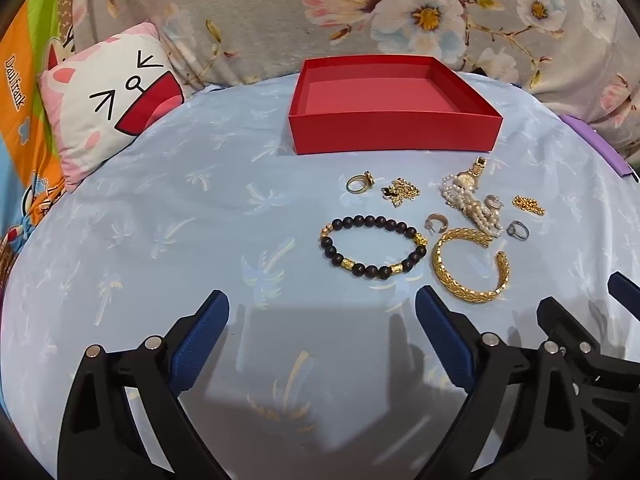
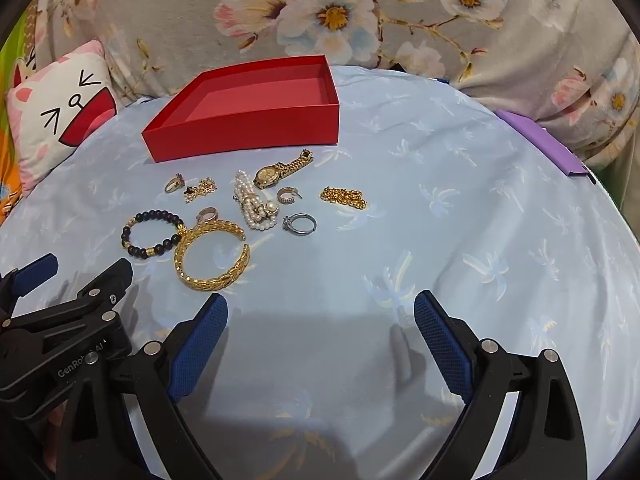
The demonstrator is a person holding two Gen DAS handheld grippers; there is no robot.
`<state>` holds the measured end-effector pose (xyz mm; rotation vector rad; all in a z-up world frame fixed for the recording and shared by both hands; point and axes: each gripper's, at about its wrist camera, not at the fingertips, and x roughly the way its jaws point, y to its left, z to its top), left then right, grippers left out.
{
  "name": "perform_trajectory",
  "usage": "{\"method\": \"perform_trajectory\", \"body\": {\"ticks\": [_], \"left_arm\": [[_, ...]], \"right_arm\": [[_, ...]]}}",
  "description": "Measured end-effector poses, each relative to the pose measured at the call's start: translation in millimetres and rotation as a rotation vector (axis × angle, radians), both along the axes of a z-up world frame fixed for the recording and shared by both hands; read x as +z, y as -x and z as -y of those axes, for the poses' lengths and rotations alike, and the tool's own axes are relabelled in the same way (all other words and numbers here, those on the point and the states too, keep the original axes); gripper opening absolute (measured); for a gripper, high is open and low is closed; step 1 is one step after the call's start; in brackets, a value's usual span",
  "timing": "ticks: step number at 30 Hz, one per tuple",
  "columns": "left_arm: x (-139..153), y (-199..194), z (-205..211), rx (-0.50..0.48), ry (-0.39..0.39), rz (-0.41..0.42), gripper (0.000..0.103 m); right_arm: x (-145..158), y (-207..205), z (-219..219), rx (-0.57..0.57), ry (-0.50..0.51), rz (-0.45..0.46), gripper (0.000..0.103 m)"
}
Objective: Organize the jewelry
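Both grippers are seen tilted down over a pale blue palm-print sheet (image 1: pixel 160 208), side by side, nothing between the pads

Left gripper (image 1: pixel 322 316): jaws spread wide, blue pads empty. Right gripper (image 2: pixel 321 314): same, spread wide and empty. Each is caught at the edge of the other's view

Red box (image 1: pixel 394 130) is placed at the far side of the sheet, open top, interior bare. All jewelry is laid on the sheet just in front of it, none inside:
- dark bead bracelet (image 1: pixel 373 247) with gold spacers, nearest the left gripper
- gold open cuff bangle (image 1: pixel 470 266) just right of it, close to touching
- pearl strand bundle (image 1: pixel 472 206) behind the bangle, its lower end right at the bangle's rim
- gold watch (image 2: pixel 283 169) against the far end of the pearls, band pointed toward the box
- gold ring (image 1: pixel 359 183) at far left of the group, small gold chain clump (image 1: pixel 400 192) beside it
- hoop earring (image 1: pixel 435 222) between bead bracelet and pearls
- second hoop earring (image 2: pixel 288 195) right of the pearls
- silver ring (image 2: pixel 300 223) with a stone, in front of that earring
- gold chain piece (image 2: pixel 344 198) set apart at far right

Cartoon cat cushion (image 1: pixel 108 96) is seen left of the box, floral grey fabric (image 1: pixel 360 8) behind, purple strip (image 2: pixel 540 140) at the sheet's right edge
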<state>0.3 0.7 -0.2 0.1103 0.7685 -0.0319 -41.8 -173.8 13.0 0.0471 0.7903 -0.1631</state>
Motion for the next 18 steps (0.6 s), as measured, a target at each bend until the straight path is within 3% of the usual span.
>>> {"method": "perform_trajectory", "body": {"ticks": [9, 10, 18], "left_arm": [[1.8, 3.9, 2.7, 0.045, -0.025, 0.020, 0.086], [1.2, 3.2, 6.7, -0.031, -0.006, 0.017, 0.086], [1.7, 3.2, 8.8, -0.031, -0.007, 0.015, 0.086]], "right_arm": [[0.3, 0.4, 0.9, -0.001, -0.002, 0.000, 0.093], [-0.1, 0.1, 0.8, -0.003, -0.002, -0.002, 0.093], [-0.8, -0.5, 0.9, -0.002, -0.004, -0.002, 0.093]]}}
